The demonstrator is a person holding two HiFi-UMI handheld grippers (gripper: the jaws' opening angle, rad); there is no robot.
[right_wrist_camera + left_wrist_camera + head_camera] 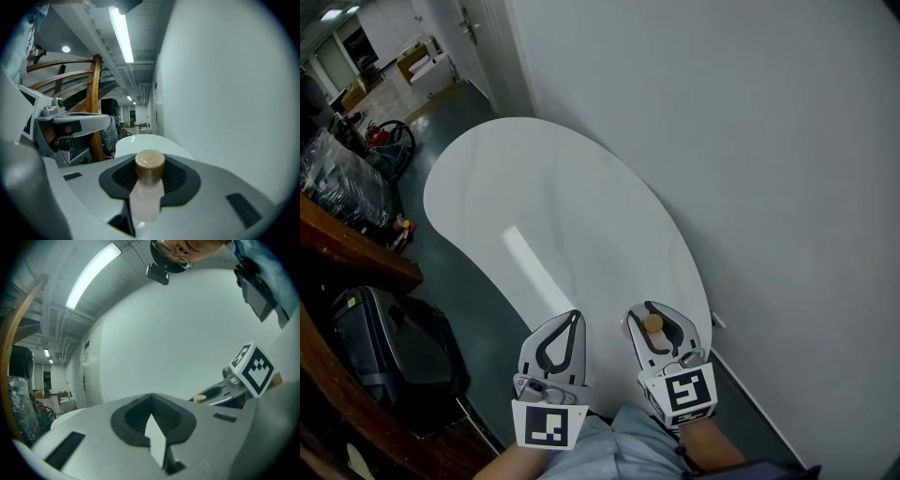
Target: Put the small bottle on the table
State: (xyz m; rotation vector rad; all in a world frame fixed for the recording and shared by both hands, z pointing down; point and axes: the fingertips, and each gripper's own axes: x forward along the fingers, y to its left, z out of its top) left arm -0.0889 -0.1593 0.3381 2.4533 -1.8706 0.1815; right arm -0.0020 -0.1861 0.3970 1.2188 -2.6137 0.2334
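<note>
The small bottle is clear with a round cork stopper, and it stands upright between the jaws of my right gripper, which is shut on it. In the right gripper view the bottle fills the middle, the cork on top and the black pads at its sides. It hangs over the near end of the white oval table. My left gripper is just to the left, over the same table edge, shut with nothing in it. From the left gripper view, the cork shows in the right gripper.
A white wall runs along the table's right side. Left of the table, on the dark floor, are a black case and a wooden rail. Further back are wrapped goods and a corridor.
</note>
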